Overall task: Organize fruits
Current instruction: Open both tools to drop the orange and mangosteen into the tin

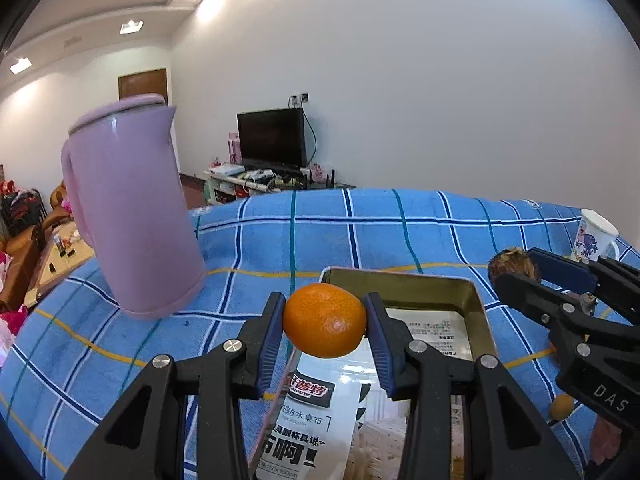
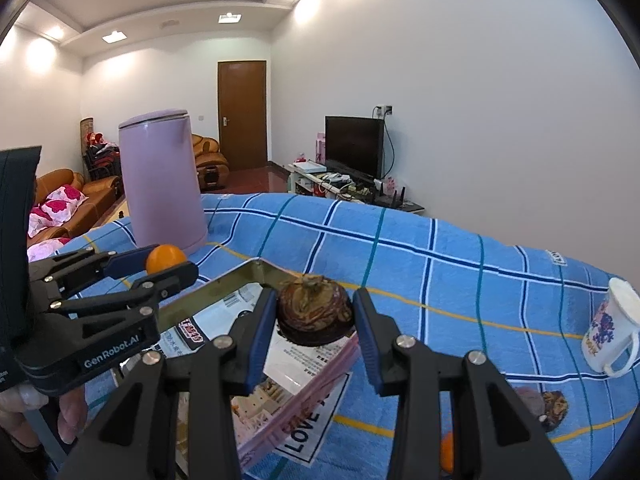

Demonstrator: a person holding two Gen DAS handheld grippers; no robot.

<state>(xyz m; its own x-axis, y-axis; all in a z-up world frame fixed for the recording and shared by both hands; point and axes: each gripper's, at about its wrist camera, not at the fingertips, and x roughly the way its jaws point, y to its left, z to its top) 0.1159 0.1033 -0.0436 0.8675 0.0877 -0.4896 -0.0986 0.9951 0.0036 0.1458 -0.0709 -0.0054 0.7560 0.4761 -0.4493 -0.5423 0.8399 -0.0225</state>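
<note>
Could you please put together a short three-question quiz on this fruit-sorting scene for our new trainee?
1. True or false: the left tongs grip a mandarin orange.
2. What do the right tongs hold? A) a lemon B) a mangosteen C) nothing
3. Fill in: both fruits hang above a metal ____ lined with printed packaging.

Key:
1. True.
2. B; the dark brownish fruit sits between the pads.
3. Tray; it lies on the blue checked tablecloth, near the lilac kettle.

place: home living room | evidence: television (image 2: 354, 146), leather sofa (image 2: 76, 192), wooden door (image 2: 242, 114)
</note>
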